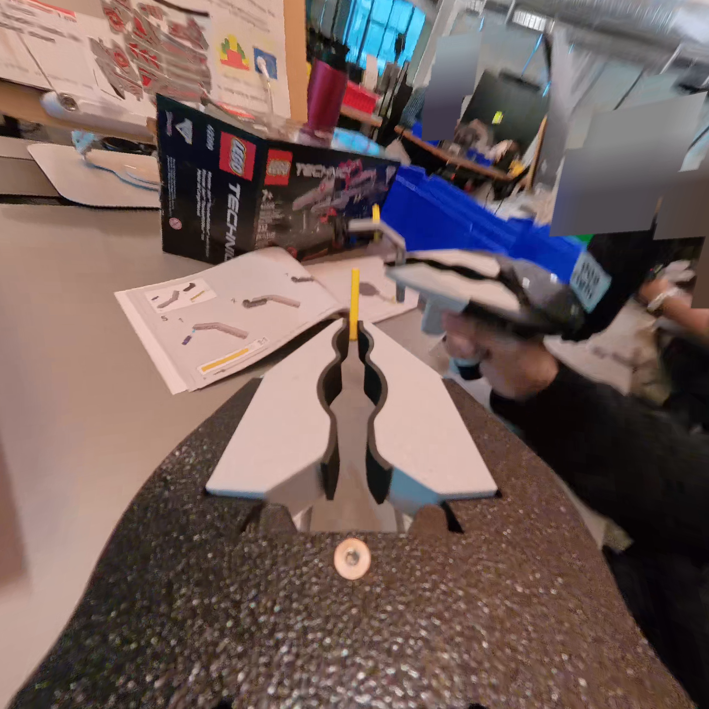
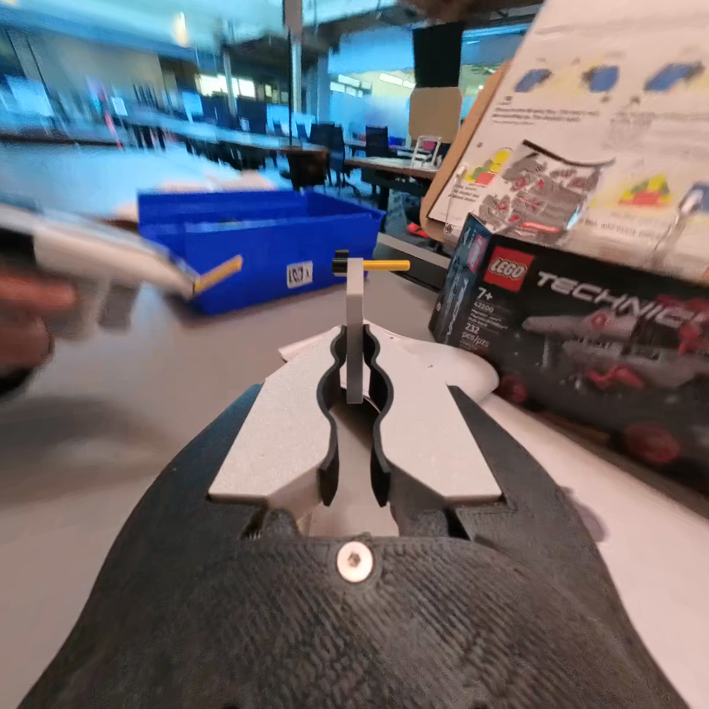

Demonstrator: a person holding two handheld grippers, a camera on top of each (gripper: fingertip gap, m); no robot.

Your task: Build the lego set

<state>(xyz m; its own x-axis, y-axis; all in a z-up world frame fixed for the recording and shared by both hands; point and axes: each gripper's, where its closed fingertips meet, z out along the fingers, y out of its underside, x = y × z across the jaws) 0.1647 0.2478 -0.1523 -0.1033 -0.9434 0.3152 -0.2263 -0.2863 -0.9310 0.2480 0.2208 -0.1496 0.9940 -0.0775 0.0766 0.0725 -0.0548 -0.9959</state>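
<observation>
Yellow axle [image 1: 354,303] upright, pinched in left gripper [image 1: 352,337], frame centre; grey beam [image 2: 354,337] with second axle [image 2: 385,265] clamped in right gripper [image 2: 354,347], upper right.

Your left jaws pinch the base of a thin yellow axle [image 1: 355,303], which stands upright. Your right jaws clamp a flat grey beam [image 2: 355,330] on edge, pointing forward; at its far end a second yellow axle [image 2: 385,265] passes through crosswise, level, with a black piece [image 2: 339,262] just beside it
</observation>
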